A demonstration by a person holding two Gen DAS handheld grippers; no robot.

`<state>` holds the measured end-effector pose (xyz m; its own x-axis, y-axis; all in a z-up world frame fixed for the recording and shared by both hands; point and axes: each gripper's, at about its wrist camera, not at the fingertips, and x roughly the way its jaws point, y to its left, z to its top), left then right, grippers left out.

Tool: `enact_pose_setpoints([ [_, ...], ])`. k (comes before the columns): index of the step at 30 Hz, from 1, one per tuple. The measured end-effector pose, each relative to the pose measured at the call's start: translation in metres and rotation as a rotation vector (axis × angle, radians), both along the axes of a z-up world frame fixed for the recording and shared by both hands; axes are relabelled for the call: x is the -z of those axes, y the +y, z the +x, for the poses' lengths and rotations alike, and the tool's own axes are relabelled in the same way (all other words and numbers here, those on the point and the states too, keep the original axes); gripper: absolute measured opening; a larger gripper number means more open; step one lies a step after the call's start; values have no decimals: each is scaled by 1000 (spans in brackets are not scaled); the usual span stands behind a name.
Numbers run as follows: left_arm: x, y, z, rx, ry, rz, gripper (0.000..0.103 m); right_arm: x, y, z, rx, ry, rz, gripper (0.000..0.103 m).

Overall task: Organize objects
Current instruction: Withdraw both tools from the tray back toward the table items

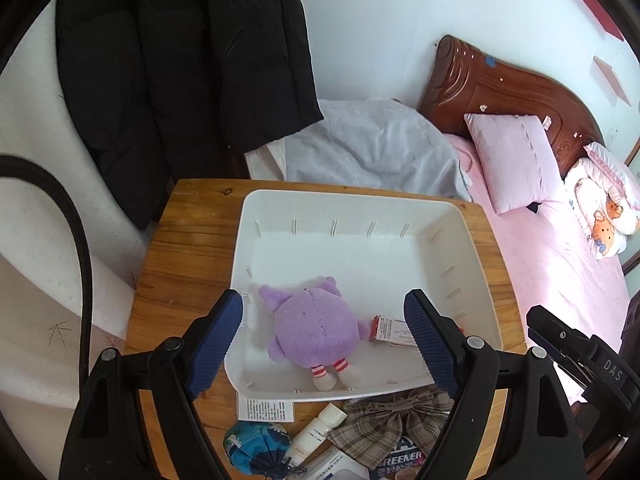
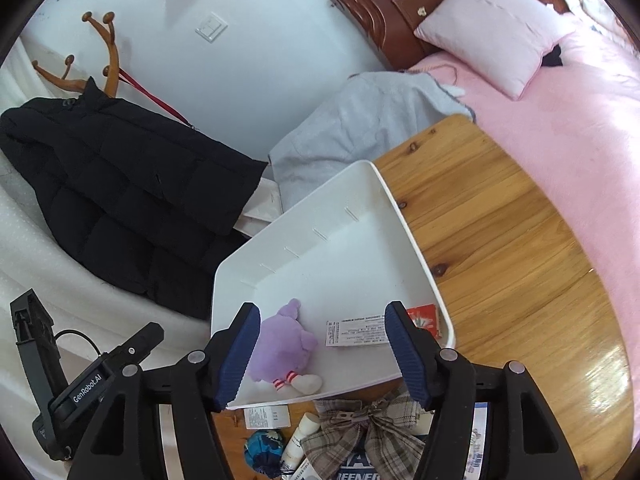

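two claws, left claw point(image 1: 324, 344) and right claw point(image 2: 320, 354), hover released and empty over the white tray point(image 1: 360, 200) on the bench point(image 1: 180, 248). the purple plush point(image 1: 314, 332) and a packet point(image 1: 390, 330) lie inside, toward 6 o'clock. the plaid bow point(image 1: 384, 420), tube point(image 1: 320, 430) and blue pouch point(image 1: 256, 446) wait outside; crowded together, a grasp may snag a neighbour.
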<state>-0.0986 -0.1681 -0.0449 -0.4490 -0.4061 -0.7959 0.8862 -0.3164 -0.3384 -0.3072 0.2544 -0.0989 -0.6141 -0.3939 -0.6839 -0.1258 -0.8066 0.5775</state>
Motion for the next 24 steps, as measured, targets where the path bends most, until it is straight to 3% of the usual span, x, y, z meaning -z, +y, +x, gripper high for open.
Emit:
enact_pose_setpoints([
  [13,-49,46,32,-76,3,-124,85,-50,23,64,20,138,58,71],
  [24,-70,94,45,-104,-41,-227,88,-66,33,114,-26,216,136,72],
])
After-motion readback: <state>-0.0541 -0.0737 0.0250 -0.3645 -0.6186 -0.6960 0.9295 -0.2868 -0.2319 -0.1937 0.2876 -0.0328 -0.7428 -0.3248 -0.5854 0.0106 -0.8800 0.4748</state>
